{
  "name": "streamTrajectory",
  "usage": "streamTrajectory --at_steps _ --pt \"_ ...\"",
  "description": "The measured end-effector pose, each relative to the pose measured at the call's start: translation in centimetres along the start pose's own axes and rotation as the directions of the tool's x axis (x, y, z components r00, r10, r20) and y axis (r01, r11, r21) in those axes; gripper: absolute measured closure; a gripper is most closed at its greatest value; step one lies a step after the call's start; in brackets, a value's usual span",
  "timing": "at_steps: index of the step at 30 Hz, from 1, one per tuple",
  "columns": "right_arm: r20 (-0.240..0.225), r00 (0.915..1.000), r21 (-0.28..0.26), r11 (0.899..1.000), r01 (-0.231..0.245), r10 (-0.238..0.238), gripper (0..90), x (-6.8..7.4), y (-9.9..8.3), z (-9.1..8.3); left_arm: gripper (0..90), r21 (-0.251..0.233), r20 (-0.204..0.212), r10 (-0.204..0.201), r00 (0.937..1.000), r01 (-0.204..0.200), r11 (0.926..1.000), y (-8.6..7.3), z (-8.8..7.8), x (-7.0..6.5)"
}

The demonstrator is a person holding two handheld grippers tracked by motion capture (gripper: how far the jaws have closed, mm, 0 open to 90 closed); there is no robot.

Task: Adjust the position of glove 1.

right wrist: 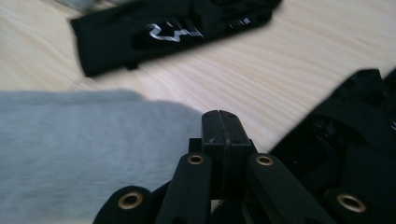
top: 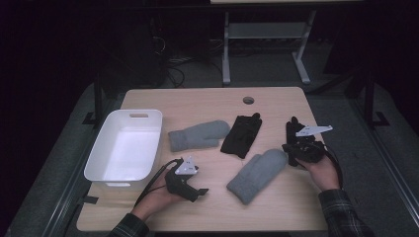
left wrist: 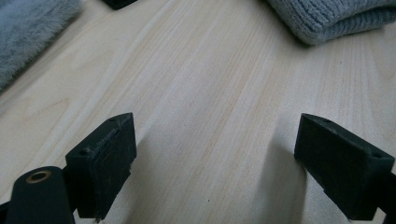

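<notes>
High view: right gripper (top: 296, 148) seen at right of frame, jaws pressed together, nothing held, beside black glove (top: 293, 132); grey mitten (top: 258, 175) lies lower centre. Left gripper (top: 193, 190) held wide open, empty.

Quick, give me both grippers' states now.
Left gripper: open, nothing between the jaws.
Right gripper: closed, holding nothing.

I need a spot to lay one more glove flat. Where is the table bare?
Bare wood runs along the table far edge, behind the white bin and gloves, and along the near edge. Crowded: the middle, where two grey mittens and a black glove lie.
</notes>
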State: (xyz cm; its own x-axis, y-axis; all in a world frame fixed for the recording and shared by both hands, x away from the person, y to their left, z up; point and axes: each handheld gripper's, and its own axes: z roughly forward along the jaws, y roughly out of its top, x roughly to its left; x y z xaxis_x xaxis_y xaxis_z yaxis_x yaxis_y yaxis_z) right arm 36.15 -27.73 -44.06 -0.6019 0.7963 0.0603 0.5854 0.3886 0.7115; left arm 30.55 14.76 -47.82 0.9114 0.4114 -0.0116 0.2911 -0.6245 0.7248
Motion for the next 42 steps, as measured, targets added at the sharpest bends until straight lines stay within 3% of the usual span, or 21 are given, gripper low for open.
streamTrajectory --at_steps 5,6,10,16,27,31,33,34,38,40,41,42 --pt "0.004 0.9999 0.053 0.998 0.016 -0.016 90.0 -0.7 -0.2 1.5 11.9 0.005 0.001 -0.001 1.0 0.001 1.0 0.0 0.0 0.0" --pt "-0.004 1.0 0.064 0.998 0.002 -0.001 90.0 -0.7 -0.3 1.7 11.9 0.005 0.001 -0.001 1.0 0.001 1.0 0.0 0.0 0.0" --pt "-0.037 0.9992 0.089 0.996 0.018 -0.014 90.0 -0.4 -0.4 2.0 11.9 0.004 0.0 0.0 1.0 0.0 1.0 0.0 0.0 0.0" --pt "-0.077 0.9964 0.083 0.996 0.041 -0.035 90.0 0.7 -0.5 1.8 11.9 0.003 0.0 0.0 1.0 0.0 1.0 0.0 0.0 0.0" --pt "-0.163 0.9823 0.087 0.99 0.107 -0.092 90.0 3.9 -0.7 1.5 11.8 0.0 -0.001 0.0 1.0 0.0 1.0 0.0 0.0 0.0" --pt "-0.147 0.9844 0.07 0.992 0.109 -0.097 90.0 4.1 -0.7 0.8 11.9 0.0 -0.001 0.0 1.0 0.0 1.0 0.0 0.0 0.0" --pt "-0.134 0.9876 0.041 0.995 0.088 -0.082 89.3 4.0 -0.8 -0.1 11.9 -0.001 -0.001 0.0 1.0 0.0 1.0 0.0 0.0 0.0" --pt "-0.116 0.9903 0.014 0.997 0.078 -0.076 85.9 3.9 -1.4 -1.1 11.8 -0.002 -0.001 0.0 1.0 0.0 1.0 0.0 0.0 0.0" --pt "-0.1 0.9936 0.008 0.998 0.055 -0.053 77.4 3.9 -2.7 -2.0 11.9 -0.002 -0.002 0.0 1.0 0.0 1.0 0.0 0.0 0.0" --pt "-0.083 0.9954 0.005 0.999 0.049 -0.048 60.4 4.0 -4.4 -2.8 11.8 -0.003 -0.003 0.0 1.0 0.0 1.0 0.0 0.0 0.0" --pt "-0.083 0.9954 0.005 0.999 0.049 -0.048 60.4 4.0 -4.4 -2.8 11.8 -0.003 -0.003 0.0 1.0 0.0 1.0 0.0 0.0 0.0" --pt "-0.062 0.9964 0.011 0.998 0.059 -0.058 45.5 4.2 -5.4 -3.1 11.8 -0.002 0.0 -0.007 1.0 0.007 1.0 0.0 0.0 -0.1"
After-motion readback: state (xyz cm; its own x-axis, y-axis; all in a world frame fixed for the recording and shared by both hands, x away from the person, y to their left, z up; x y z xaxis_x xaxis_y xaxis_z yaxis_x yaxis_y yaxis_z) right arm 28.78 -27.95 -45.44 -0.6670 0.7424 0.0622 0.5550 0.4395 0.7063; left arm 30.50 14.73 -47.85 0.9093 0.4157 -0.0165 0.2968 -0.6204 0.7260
